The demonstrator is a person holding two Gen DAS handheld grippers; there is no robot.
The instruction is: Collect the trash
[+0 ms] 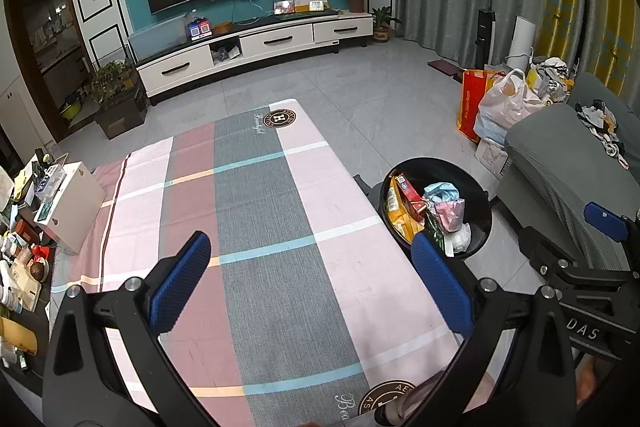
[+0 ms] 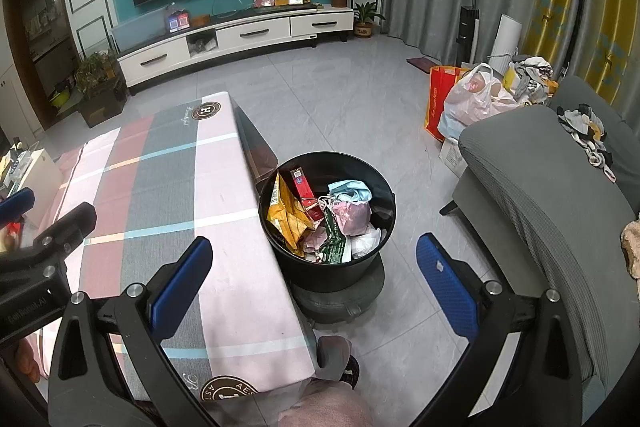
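Above the near end of the table, the left gripper hangs spread and empty, while the right gripper hangs equally wide apart over the table's right edge. Just right of the table stands the black bin, already holding the trash, probably set close for easy drops. The tablecloth's round emblem shows an "H".
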